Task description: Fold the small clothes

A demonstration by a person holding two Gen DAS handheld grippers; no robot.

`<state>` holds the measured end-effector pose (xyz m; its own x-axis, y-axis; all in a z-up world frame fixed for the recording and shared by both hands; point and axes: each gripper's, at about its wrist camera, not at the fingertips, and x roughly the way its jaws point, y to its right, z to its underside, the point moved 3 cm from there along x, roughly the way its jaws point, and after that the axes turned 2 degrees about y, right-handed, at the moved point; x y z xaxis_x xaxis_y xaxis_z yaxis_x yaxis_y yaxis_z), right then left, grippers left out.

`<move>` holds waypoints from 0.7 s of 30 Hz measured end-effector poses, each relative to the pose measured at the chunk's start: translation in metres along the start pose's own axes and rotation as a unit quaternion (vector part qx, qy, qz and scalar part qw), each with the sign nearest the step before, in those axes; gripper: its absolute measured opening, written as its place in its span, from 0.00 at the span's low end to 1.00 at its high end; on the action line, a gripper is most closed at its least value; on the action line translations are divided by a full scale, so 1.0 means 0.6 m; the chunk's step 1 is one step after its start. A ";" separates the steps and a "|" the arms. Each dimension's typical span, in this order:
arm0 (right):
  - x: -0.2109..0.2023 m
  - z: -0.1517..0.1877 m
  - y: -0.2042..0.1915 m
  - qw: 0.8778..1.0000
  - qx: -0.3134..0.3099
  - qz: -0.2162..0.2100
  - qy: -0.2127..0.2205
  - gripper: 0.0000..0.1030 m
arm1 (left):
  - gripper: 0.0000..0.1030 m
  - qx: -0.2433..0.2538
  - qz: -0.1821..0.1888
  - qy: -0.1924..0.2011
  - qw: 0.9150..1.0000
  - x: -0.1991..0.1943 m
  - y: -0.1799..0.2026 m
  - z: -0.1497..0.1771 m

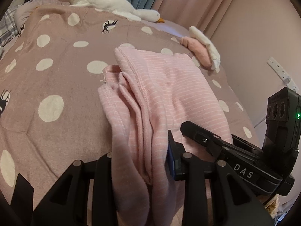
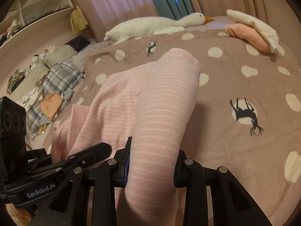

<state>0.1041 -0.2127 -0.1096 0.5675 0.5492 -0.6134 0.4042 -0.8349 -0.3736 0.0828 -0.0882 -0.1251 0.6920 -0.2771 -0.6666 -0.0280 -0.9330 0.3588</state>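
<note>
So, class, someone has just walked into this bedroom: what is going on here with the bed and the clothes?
A person is folding a pink striped garment on a spotted bedspread, using two hand-held grippers. The left gripper and the right gripper each pinch a bunch of the cloth between their fingers and hold it raised off the bed. Two folded clothes lie stacked at the far corner, near a toy goose.

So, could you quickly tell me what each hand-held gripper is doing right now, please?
Left hand-held gripper: shut on the pink striped garment.
Right hand-held gripper: shut on the same garment.

Dotted bedspread (image 1: pixel 56 79), plush goose (image 1: pixel 105 1), seemingly folded clothes (image 1: pixel 203 45)
</note>
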 end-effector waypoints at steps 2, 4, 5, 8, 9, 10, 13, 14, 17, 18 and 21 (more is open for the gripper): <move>0.005 0.005 0.010 1.000 0.004 -0.004 -0.007 0.33 | 0.30 -0.004 -0.005 -0.006 1.000 0.010 -0.005 0.003; 0.016 0.009 0.013 1.000 0.006 -0.008 -0.016 0.33 | 0.30 -0.011 -0.009 -0.013 1.000 0.020 -0.011 0.007; 0.022 0.011 0.013 1.000 0.007 -0.008 -0.021 0.33 | 0.30 -0.014 -0.011 -0.015 1.000 0.024 -0.015 0.008; 0.034 0.018 0.010 1.000 0.002 -0.002 -0.030 0.33 | 0.31 -0.024 -0.012 -0.022 0.999 0.039 -0.027 0.015; 0.038 0.021 0.011 0.999 0.001 -0.001 -0.032 0.33 | 0.30 -0.027 -0.013 -0.026 0.999 0.044 -0.031 0.017; 0.043 0.023 0.012 0.999 0.002 -0.002 -0.037 0.33 | 0.30 -0.031 -0.016 -0.029 0.999 0.048 -0.035 0.019; 0.060 0.032 0.012 0.999 0.007 0.000 -0.052 0.33 | 0.30 -0.035 -0.025 -0.038 0.998 0.057 -0.042 0.025; 0.063 0.035 0.012 0.998 0.006 0.003 -0.055 0.33 | 0.30 -0.034 -0.028 -0.041 0.998 0.060 -0.044 0.028; 0.071 0.040 0.017 0.998 0.010 0.011 -0.068 0.34 | 0.31 -0.033 -0.040 -0.052 0.997 0.072 -0.048 0.036; 0.072 0.041 0.019 0.997 0.012 0.012 -0.070 0.34 | 0.32 -0.032 -0.043 -0.055 0.997 0.075 -0.049 0.038; 0.073 0.047 0.023 0.997 0.014 0.022 -0.076 0.36 | 0.35 -0.034 -0.049 -0.058 0.996 0.080 -0.054 0.042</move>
<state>0.1144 -0.2009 -0.1612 0.4692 0.5013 -0.7270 0.3590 -0.8604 -0.3617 0.0987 -0.0770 -0.1851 0.6003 -0.2138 -0.7706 0.0881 -0.9401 0.3295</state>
